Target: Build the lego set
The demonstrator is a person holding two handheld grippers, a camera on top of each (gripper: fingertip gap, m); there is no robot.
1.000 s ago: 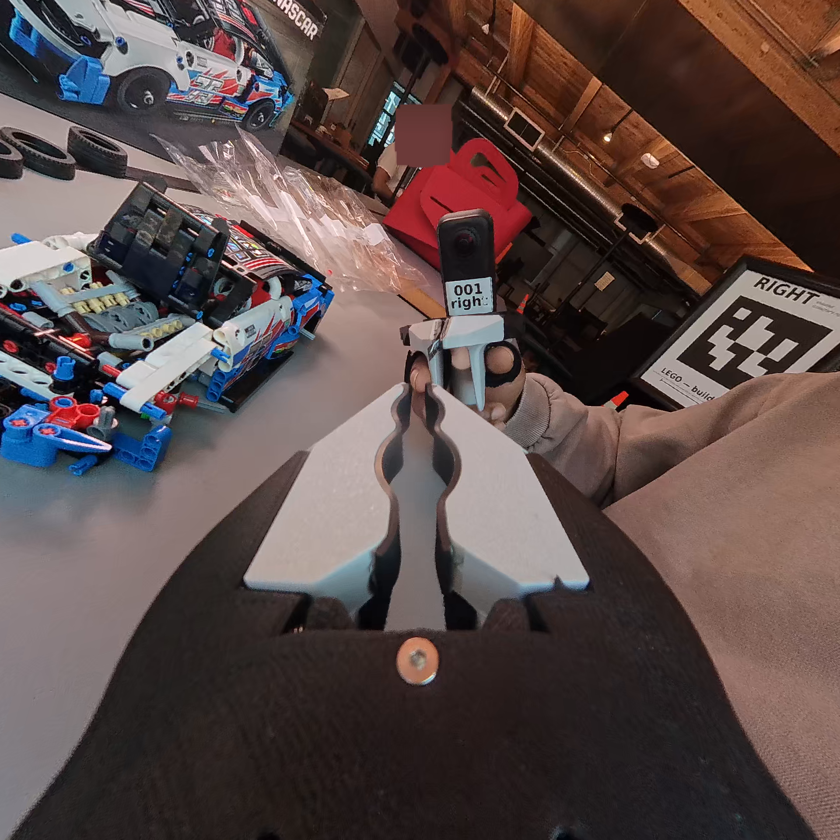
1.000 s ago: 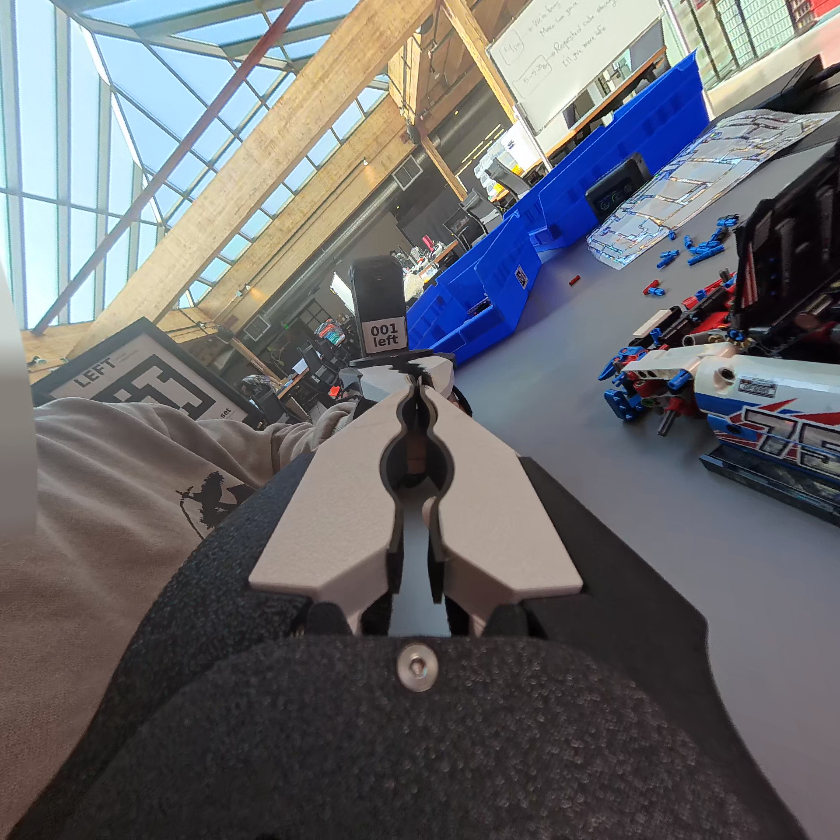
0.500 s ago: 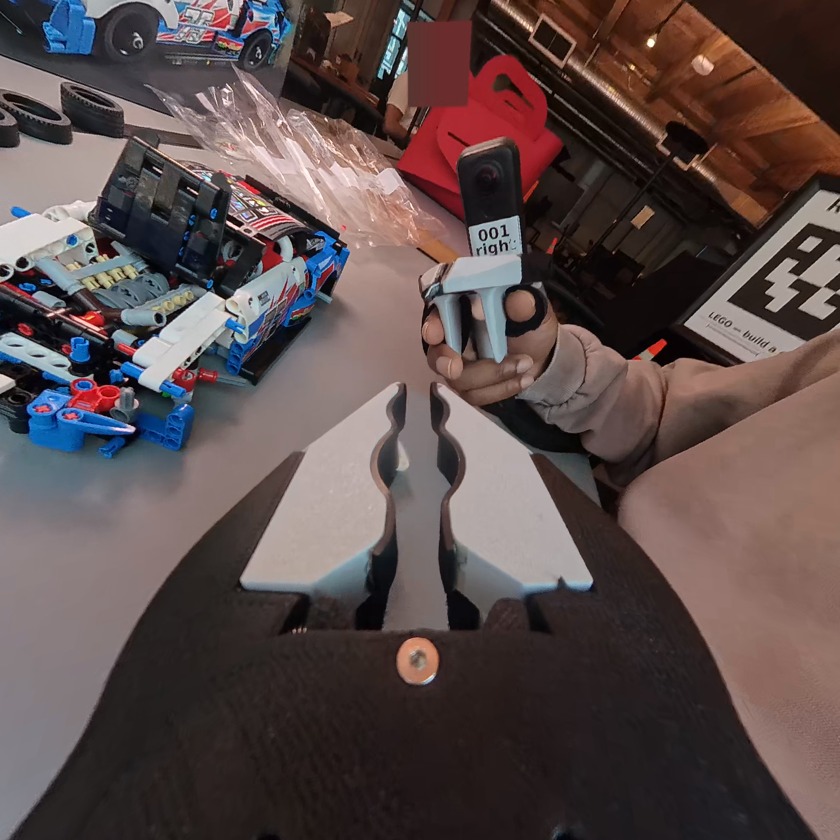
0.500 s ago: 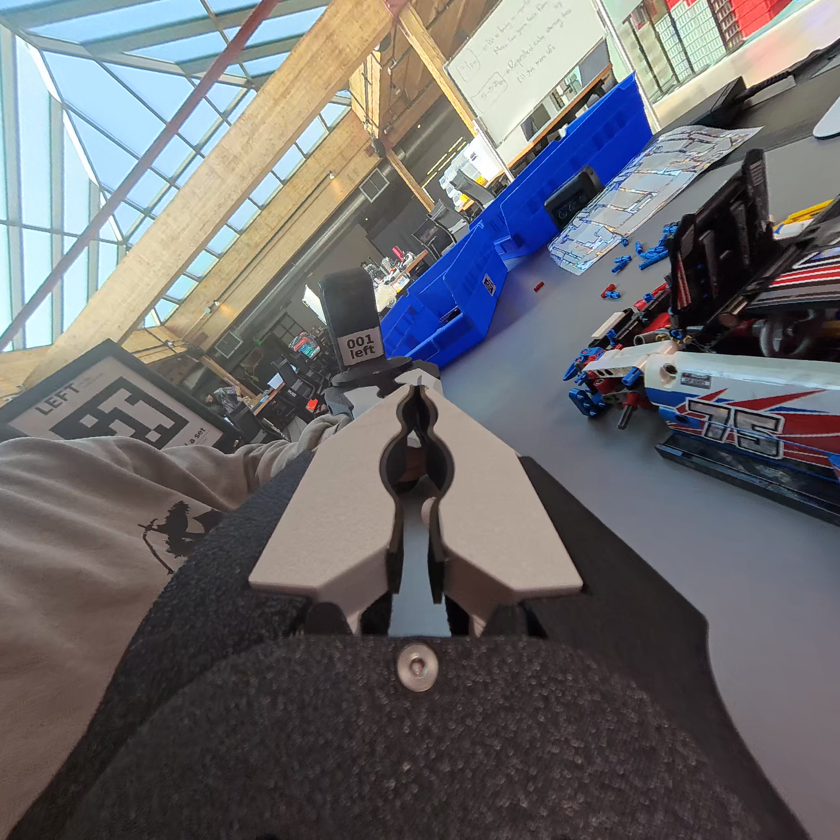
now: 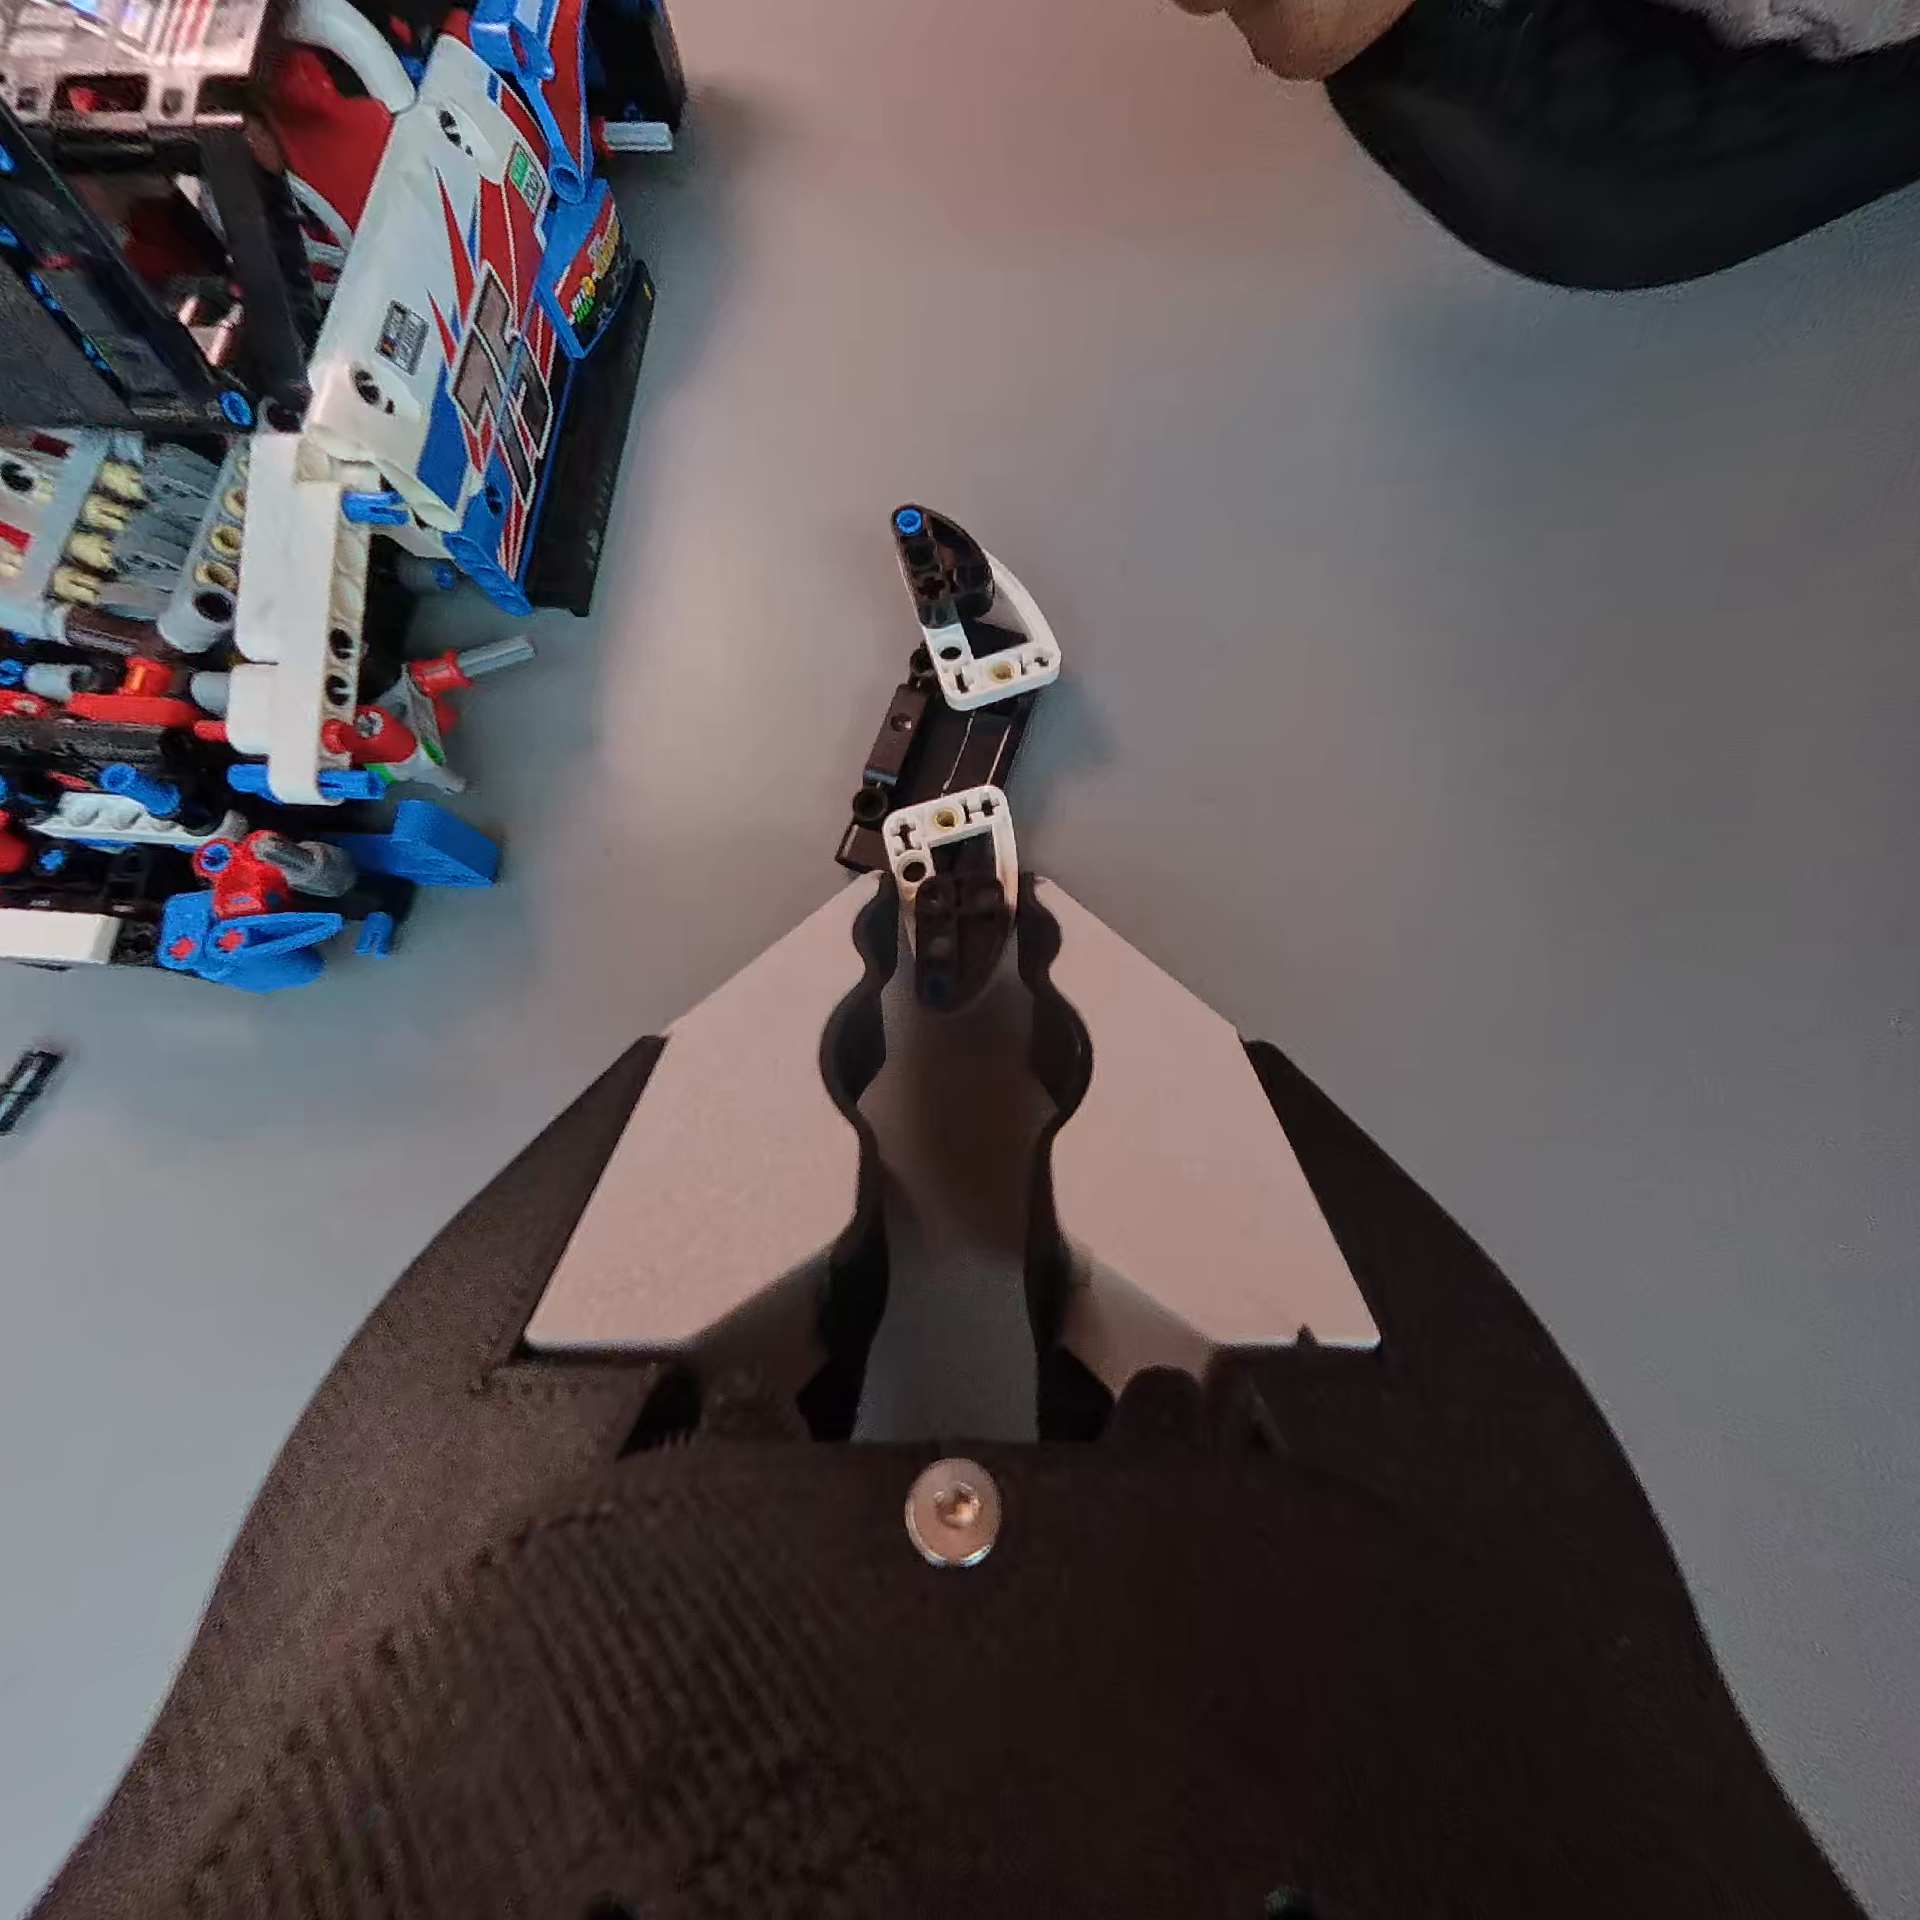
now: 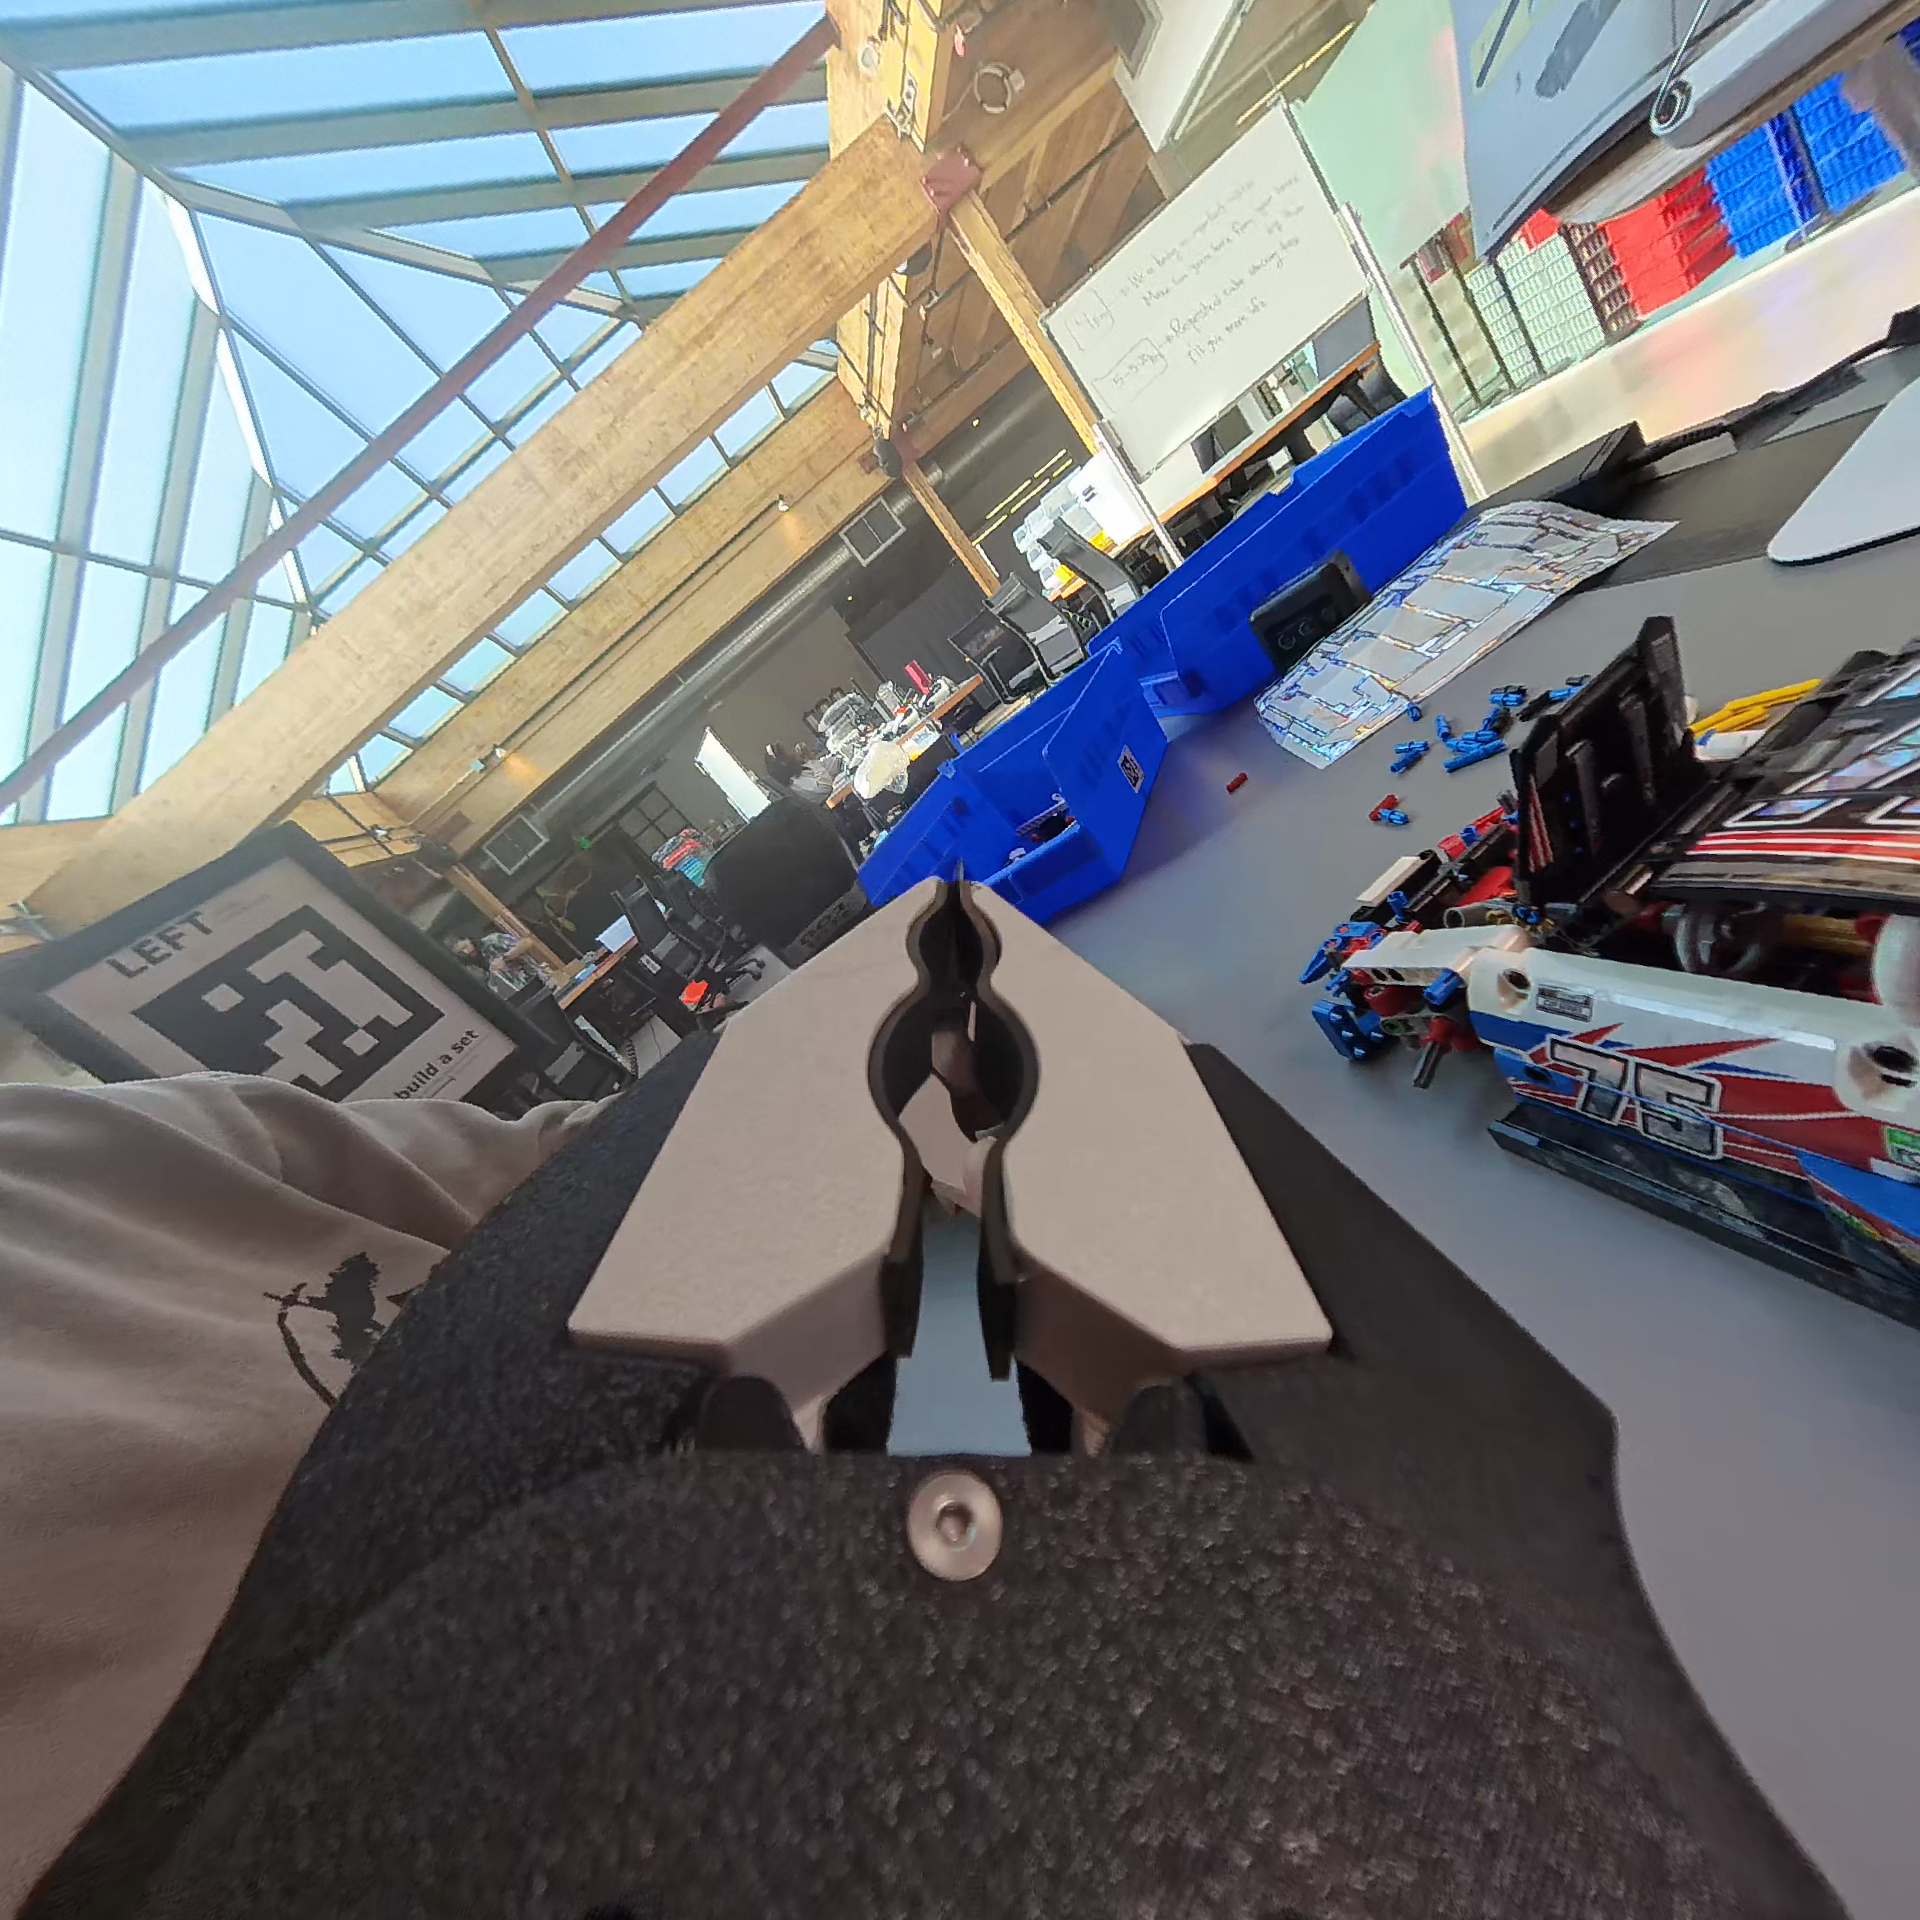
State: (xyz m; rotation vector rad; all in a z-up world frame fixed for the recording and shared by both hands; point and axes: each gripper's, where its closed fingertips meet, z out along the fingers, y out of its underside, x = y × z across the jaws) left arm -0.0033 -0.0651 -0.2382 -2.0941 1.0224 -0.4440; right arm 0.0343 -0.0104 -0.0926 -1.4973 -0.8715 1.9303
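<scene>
Left tongs (image 5: 951, 894): a second ago they were raised and level, looking across at the other hand; now they point straight down at the tabletop (image 5: 1403, 727), fingers parted, with the near end of a small sub-assembly (image 5: 961, 727) lying between the tips.
Grip state, left: released. A gap shows on both sides of the piece and I see no finger touching it.
Small sub-assembly: black curved pieces with two white corner panels and a blue pin at each end, lying flat on the grey tabletop, well apart from the car.
Car model (image 5: 312, 468): the half-built white, blue and red racing car sits to the left in the left wrist view and to the right in the right wrist view (image 6: 1662, 1039), frame open, roof panel tilted up.
Right tongs (image 6: 961, 904): tips pressed together, clenched, holding nothing I can make out; raised off the tabletop and aimed out into the room much as they were a second ago.
What changed: only the left hand has moved, swinging from a neutral pose down over the loose part.
Meaning for the task: this reads as the start of a pickup, probably to carry the sub-assembly over to the car.
Next move needs: closing across the narrow black end without pushing it along the tabletop.
Risk: the curved end could twist or slip out of the tips.
Other items: blue bins (image 6: 1195, 675), a sticker sheet (image 6: 1455, 613) and loose blue pins (image 6: 1465, 738) lie beyond the car.
</scene>
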